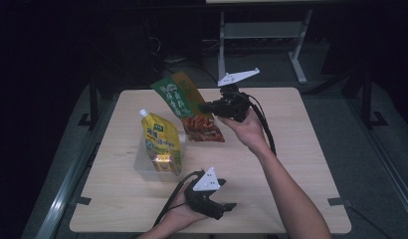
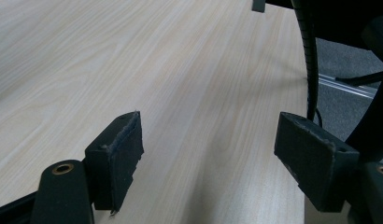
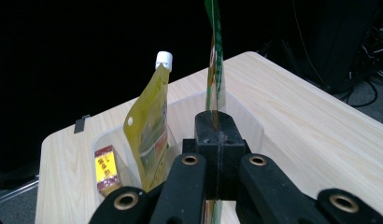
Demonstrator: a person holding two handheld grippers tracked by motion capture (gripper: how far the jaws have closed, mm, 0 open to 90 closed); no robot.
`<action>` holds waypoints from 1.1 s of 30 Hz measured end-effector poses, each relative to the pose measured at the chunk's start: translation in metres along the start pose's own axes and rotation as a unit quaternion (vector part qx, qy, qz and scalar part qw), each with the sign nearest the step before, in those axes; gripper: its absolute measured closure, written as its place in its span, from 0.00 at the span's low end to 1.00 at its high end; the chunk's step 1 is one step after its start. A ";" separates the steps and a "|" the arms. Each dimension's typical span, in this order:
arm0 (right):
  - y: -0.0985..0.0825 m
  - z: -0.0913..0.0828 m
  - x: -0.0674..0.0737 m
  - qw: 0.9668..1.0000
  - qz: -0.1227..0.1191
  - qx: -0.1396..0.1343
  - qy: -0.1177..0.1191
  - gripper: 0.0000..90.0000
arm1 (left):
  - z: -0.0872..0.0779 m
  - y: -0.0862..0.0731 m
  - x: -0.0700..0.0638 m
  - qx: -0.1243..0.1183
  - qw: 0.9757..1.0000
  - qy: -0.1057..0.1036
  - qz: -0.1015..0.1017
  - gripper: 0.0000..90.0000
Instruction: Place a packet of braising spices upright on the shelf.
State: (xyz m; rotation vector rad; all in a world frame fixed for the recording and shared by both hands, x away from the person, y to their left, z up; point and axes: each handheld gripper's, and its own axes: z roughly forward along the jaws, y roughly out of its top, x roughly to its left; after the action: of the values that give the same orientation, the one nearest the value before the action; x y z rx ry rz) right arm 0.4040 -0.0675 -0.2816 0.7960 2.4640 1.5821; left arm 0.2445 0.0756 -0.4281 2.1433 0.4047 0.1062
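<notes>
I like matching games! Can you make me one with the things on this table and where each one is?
Things:
1. Yellow spouted pouch with a white cap
2. Green and orange flat snack packet
3. Small yellow box
4. Left tongs

Places or states:
A. Pinched in the shut right tongs, lifted above the table
B. Open, low over bare wood
C. Upright in the clear plastic bin
D. At the bin's near corner

Pairs: 1-C, 2-A, 3-D, 4-B
</notes>
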 end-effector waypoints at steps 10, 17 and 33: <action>0.016 0.029 -0.001 1.000 -0.003 -0.002 0.013 1.00 | -0.003 0.001 0.001 -0.001 1.000 0.001 0.002 0.26; 0.021 0.056 -0.004 1.000 -0.001 0.003 0.021 1.00 | -0.004 0.000 0.000 -0.003 1.000 -0.001 0.001 0.26; -0.003 0.096 -0.018 0.999 0.038 0.027 0.024 1.00 | -0.001 -0.002 -0.004 0.004 1.000 -0.003 0.010 0.26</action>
State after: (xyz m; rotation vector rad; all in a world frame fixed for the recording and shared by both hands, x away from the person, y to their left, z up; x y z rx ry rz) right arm 0.4526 0.0010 -0.3308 0.8811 2.5499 1.5823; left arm 0.2396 0.0759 -0.4287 2.1561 0.3815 0.1084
